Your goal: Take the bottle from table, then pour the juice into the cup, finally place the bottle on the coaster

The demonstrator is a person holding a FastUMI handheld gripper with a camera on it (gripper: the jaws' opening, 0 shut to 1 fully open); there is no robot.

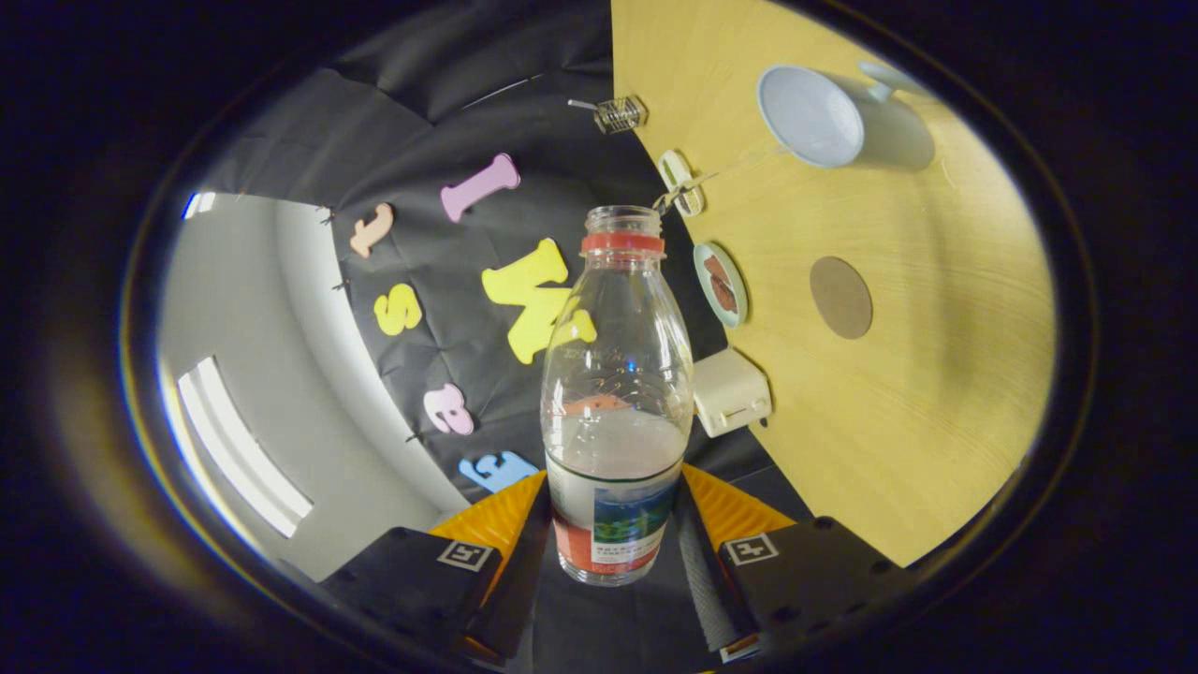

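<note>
The wooden surface (936, 393) swings up the whole three o'clock side, tilted hard in this view, so the claw is clearly rolled over. At nine o'clock there is pale wall and ceiling with a long bright light strip (239, 454).

Now the bottle (613, 402), dead centre: clear plastic, cap off, a red ring at the neck, liquid sitting in the lower part. It is clamped in the claw (610, 543), both fingers pressed against its labelled base, held clear of the surface. The label carries a red band and small print, far too small to read. The very bottom of the bottle is partly masked by the fingers.

Up at one o'clock, the cup (812, 117), pale with its mouth towards the camera and a handle at its far side, lies well beyond the bottle's open neck. At three o'clock from the bottle's shoulder sits the round brown coaster (840, 297), bare, well apart from the cup.

Along the surface's edge: a cream boxy object (732, 391) just beside the bottle, a small round dish (722, 285) holding something brown, and a small white roll-like thing (679, 182) that is hard to make out. At twelve o'clock is a tiny wire basket (620, 114), blurred.
</note>
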